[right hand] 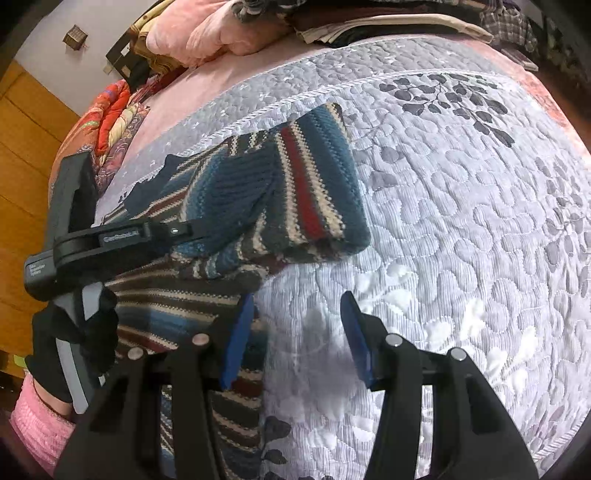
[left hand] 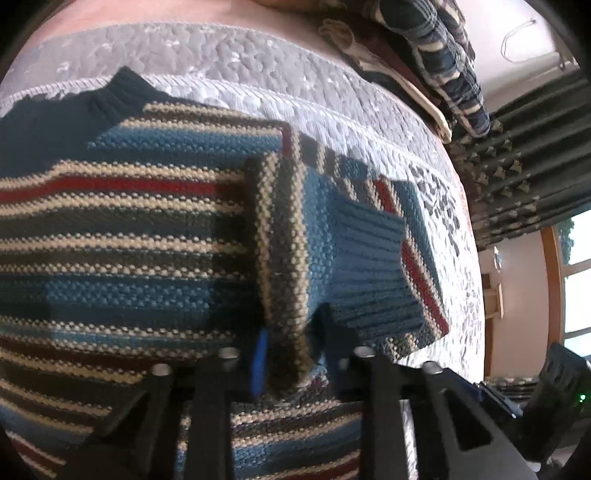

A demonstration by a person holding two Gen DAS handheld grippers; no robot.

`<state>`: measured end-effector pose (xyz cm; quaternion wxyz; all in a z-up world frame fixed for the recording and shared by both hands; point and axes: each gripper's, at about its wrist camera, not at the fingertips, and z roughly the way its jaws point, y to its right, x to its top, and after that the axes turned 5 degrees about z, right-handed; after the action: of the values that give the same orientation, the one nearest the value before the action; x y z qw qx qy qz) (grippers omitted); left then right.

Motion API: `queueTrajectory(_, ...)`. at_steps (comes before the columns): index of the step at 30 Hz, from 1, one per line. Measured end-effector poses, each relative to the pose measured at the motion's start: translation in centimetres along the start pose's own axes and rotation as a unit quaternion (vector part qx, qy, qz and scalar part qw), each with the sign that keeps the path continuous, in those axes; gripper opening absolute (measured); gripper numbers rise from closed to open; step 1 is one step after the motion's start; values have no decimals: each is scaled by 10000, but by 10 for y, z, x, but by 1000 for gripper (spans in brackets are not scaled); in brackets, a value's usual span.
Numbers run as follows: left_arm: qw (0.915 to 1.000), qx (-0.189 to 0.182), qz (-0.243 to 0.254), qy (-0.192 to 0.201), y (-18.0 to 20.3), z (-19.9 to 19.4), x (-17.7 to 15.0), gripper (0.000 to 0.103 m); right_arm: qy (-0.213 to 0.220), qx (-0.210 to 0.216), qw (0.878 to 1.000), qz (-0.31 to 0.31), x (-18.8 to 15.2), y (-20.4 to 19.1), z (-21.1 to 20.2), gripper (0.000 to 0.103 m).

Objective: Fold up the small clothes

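1. Left gripper (left hand: pixel 291 369): fingers clenched on a fold of the striped knit sweater (left hand: pixel 147 229), a band of sleeve fabric pinched between the blue pads (left hand: pixel 260 363) and standing up from the garment.
2. Right gripper (right hand: pixel 295 339): fingers released, wide apart, nothing between them. The left blue pad (right hand: pixel 238 339) sits at the sweater's edge; the right one is over bare quilt.
3. In the right wrist view, a gloved hand (right hand: pixel 79 332) with a pink cuff grips the left gripper's handle at the lower left.
4. The sweater (right hand: pixel 229 206) lies flat on the grey quilted bedspread (right hand: pixel 461 240), its sleeve folded across the body, the ribbed blue cuff (left hand: pixel 373 266) uppermost. The dark ribbed collar (left hand: pixel 110 99) points toward the far side of the bed.
5. Beyond the sweater: a leaf print (right hand: pixel 454 99) on the bedspread, then piled bedding and clothes at the far edge, including a pink pillow (right hand: pixel 199 33).
6. Far right in the left wrist view: a dark patterned curtain (left hand: pixel 517 166) beside a window (left hand: pixel 580 277).
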<state>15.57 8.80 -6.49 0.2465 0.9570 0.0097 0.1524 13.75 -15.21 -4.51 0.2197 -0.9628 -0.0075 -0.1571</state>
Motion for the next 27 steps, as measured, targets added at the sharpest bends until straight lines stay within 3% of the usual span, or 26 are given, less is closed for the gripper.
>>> queueTrajectory(4, 9989, -96, 88, 449, -8, -33, -2, 11, 79, 17, 10000, 31, 4, -1, -4, 49)
queueTrajectory(12, 9936, 183, 181, 1102, -49, -102, 2, 11, 159, 106, 9998, 12, 17, -15, -5, 49)
queueTrajectory(22, 9919, 423, -6, 1201, -106, -130, -1, 11, -54, 576, 9981, -231, 46, -72, 31, 49)
queueTrajectory(27, 9932, 513, -137, 1041, -132, -121, -2, 11, -326, 479, 9978, -319, 49, -86, 62, 49)
